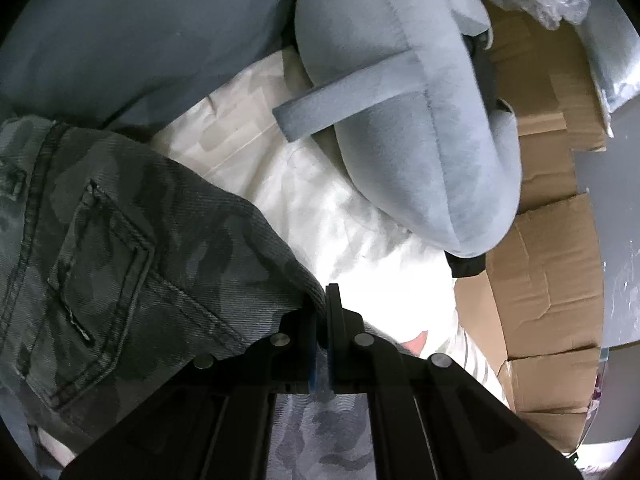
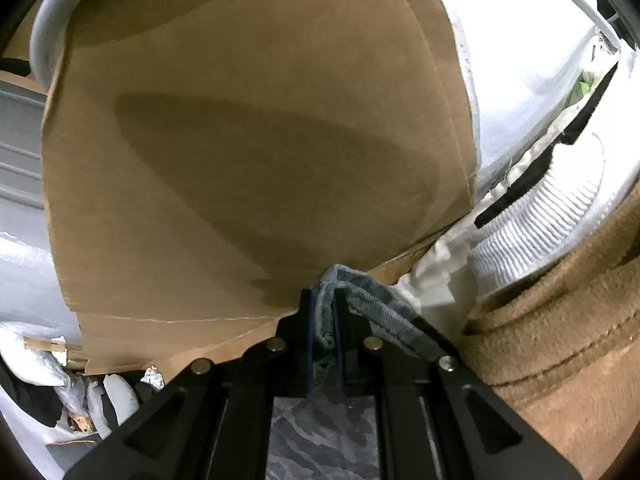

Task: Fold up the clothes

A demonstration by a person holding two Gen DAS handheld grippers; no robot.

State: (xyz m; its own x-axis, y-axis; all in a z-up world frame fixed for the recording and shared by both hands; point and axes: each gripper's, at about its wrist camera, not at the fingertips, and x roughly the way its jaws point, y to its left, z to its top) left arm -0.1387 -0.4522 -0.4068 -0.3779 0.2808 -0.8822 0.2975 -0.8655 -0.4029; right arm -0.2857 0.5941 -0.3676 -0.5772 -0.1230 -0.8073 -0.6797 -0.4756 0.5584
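The left tongs (image 1: 322, 300) are clenched on the hem of the camouflage trousers (image 1: 120, 232), which spread left of them over a white sheet (image 1: 320, 192). A grey plush toy (image 1: 400, 100) lies close ahead, with cardboard (image 1: 548, 280) along the right. The right tongs (image 2: 324, 300) grip a bunched edge of the same trousers (image 2: 368, 304), close against a cardboard sheet (image 2: 240, 140); a brown garment (image 2: 560, 340) crowds their right side.

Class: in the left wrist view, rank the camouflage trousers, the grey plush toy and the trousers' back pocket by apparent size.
1. camouflage trousers and grey plush toy: look alike, and nearness makes it unsure.
2. back pocket: smallest.
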